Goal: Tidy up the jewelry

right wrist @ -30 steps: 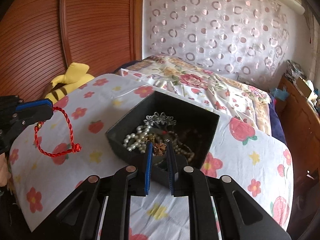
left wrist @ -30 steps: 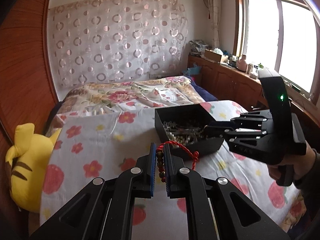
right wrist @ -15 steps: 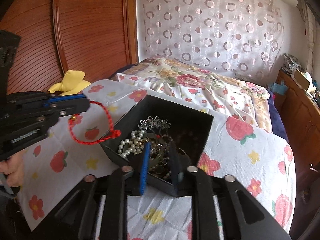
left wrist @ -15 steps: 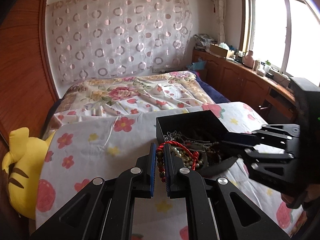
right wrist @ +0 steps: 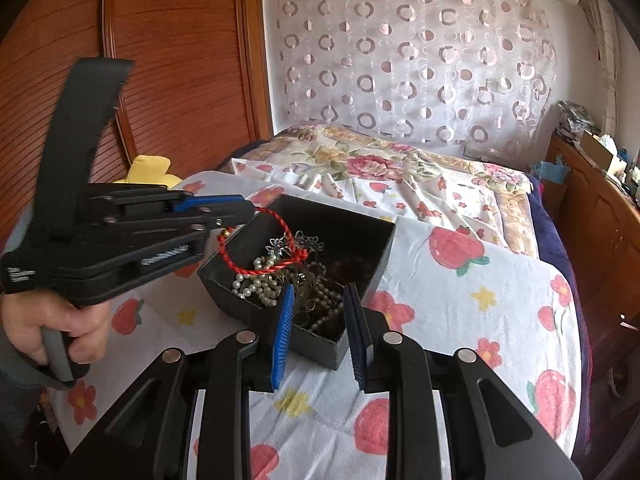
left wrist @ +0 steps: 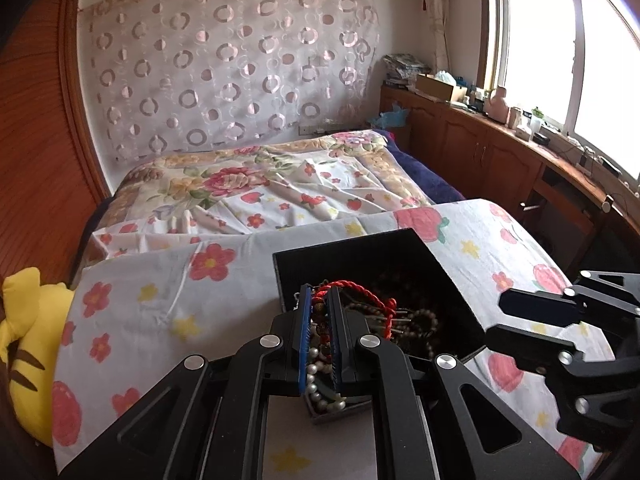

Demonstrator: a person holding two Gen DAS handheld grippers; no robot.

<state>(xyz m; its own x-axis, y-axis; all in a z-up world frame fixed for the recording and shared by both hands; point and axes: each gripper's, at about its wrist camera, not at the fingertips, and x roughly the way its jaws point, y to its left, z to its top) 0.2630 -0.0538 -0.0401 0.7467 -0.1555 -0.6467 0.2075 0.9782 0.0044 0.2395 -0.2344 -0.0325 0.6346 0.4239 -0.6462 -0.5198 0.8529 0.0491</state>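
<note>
Left wrist view showed that we held the left gripper (left wrist: 320, 328) closed on a red cord bracelet (left wrist: 360, 292), with its fingers above the near-left part of the black box (left wrist: 348, 256). The cord looped out from between the blue pads (left wrist: 305, 336) and hung over the box interior. The box stood on the flowered sheet (left wrist: 160, 304) and held a tangle of jewelry, including a pearl strand (left wrist: 320, 384) and dark bead strings (left wrist: 424, 320). The right gripper (left wrist: 504, 320) appeared at the right edge of this view, just beside the box. Right wrist view showed that we held the right gripper (right wrist: 318, 320) with its jaws apart and gripping nothing, its fingertips straddling the near corner of the box (right wrist: 320, 348). The left gripper (right wrist: 236, 210) entered from the left, held by the left hand (right wrist: 52, 328), and the bracelet (right wrist: 276, 248) dangled from its tips down into the box, its lower loop lying over the pearls (right wrist: 250, 286). A yellow plush toy (right wrist: 150, 170) lay beside the wooden headboard (right wrist: 180, 60).
</note>
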